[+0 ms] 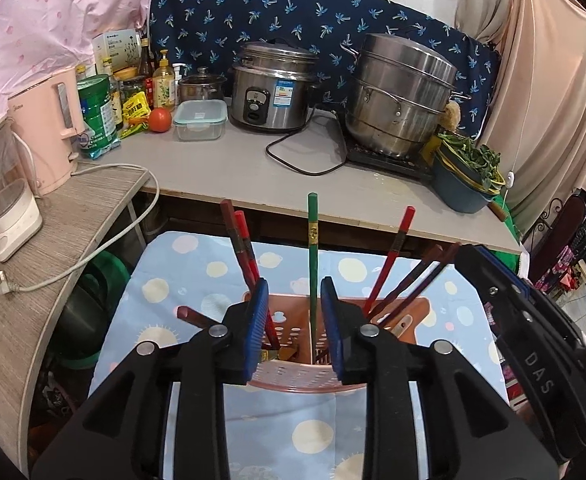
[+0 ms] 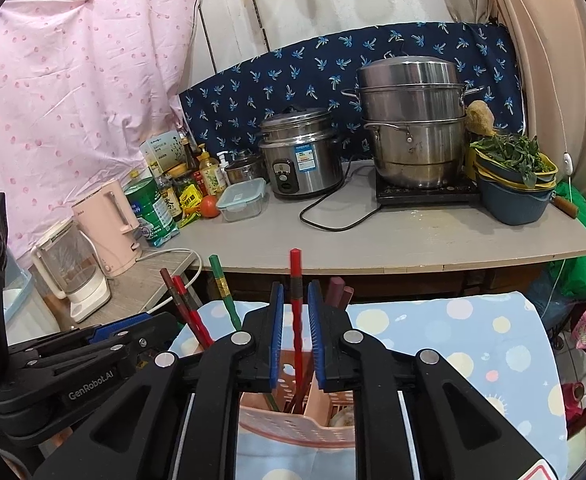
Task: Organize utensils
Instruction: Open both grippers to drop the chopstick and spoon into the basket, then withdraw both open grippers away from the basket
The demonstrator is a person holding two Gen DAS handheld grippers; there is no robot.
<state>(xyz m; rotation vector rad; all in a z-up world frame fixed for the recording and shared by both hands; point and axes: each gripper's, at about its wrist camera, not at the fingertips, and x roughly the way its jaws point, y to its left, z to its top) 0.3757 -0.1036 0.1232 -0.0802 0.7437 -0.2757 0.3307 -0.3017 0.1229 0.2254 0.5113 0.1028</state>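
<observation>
A pink plastic holder, perforated and divided into compartments, stands on a blue cloth printed with pale dots. Slim lacquered chopsticks lean out of it. The left gripper is open; a green chopstick stands upright between its ribbed blue pads without touching them. The right gripper is also slightly open around a red chopstick, its pads close beside but apart. Far behind, steel pots sit on a grey counter.

Chopsticks: one green, two red, four dark brown; one holder.
</observation>
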